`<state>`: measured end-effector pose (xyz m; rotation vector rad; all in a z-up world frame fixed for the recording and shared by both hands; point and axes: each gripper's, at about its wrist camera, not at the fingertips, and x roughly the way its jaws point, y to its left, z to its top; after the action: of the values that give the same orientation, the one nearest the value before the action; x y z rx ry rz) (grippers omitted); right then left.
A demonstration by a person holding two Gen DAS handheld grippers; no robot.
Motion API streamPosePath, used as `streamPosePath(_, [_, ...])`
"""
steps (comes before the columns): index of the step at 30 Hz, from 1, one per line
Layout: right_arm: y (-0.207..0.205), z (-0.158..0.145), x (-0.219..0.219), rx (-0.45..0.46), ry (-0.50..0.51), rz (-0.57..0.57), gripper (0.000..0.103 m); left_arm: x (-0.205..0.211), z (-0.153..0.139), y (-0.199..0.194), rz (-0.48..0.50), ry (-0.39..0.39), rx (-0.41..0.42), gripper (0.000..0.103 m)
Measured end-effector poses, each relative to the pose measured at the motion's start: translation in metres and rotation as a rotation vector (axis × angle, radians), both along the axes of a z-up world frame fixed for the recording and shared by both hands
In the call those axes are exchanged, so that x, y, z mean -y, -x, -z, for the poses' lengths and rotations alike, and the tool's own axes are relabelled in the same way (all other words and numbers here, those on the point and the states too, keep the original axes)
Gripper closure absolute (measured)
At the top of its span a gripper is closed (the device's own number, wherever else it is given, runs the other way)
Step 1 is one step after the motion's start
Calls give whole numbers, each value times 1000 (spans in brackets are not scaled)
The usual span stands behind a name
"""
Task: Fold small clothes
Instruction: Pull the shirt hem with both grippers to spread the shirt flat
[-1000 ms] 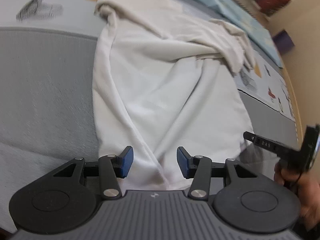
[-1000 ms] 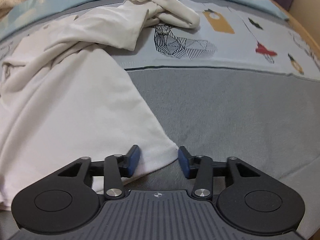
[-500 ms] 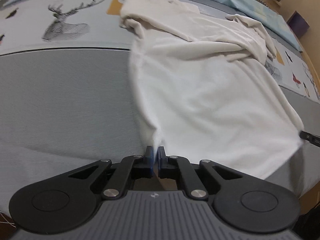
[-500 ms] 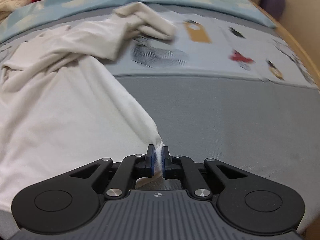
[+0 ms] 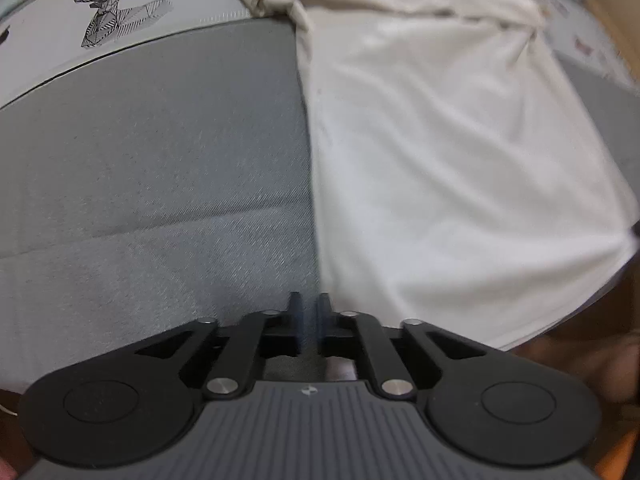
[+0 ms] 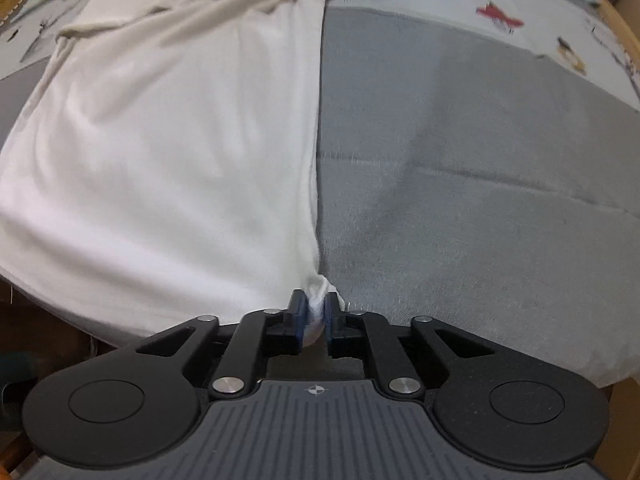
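A cream white shirt [image 5: 440, 140] lies stretched over the grey bed cover [image 5: 140, 152]. My left gripper [image 5: 309, 322] is shut at the shirt's near left hem corner, which meets the right pad; the cloth between the pads is blurred. In the right wrist view the shirt [image 6: 180, 140] fills the left half. My right gripper [image 6: 314, 318] is shut on the shirt's near right hem corner, with white cloth bunched between the blue pads. The sleeves and collar are crumpled at the far end [image 6: 224, 4].
The far part of the cover is pale with printed figures: a deer drawing [image 5: 116, 12] at the far left, a red figure [image 6: 498, 16] at the far right. The bed's near edge drops off under the hem [image 5: 560, 320]. A wooden edge [image 6: 624, 24] runs along the right.
Both grippers went from open at the hem to shut on its two corners, then pulled the shirt toward me. The body now lies smoother and straighter.
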<state>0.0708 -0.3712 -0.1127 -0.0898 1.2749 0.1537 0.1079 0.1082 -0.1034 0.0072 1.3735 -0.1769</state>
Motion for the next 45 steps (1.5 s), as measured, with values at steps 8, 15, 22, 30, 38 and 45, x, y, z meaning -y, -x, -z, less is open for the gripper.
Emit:
streamPosePath(8, [-7, 5, -6, -19, 18, -22, 73, 14, 8, 8, 86, 5, -55, 64])
streamPosePath(15, [-7, 5, -13, -52, -16, -76, 103, 30, 16, 22, 288, -64, -47, 103])
streamPosePath(22, [0, 14, 0, -124, 88, -50, 103, 6, 10, 24, 277, -88, -28, 102])
streamPosePath(30, [-13, -13, 7, 74, 8, 24, 78, -4, -5, 9, 193, 5, 37, 86])
streamPosePath(38, [-8, 13, -20, -36, 67, -114, 100, 24, 24, 27, 359, -90, -34, 100])
streamPosePath(45, [1, 11, 4, -113, 46, -8, 101, 24, 24, 28, 390, -103, -61, 102])
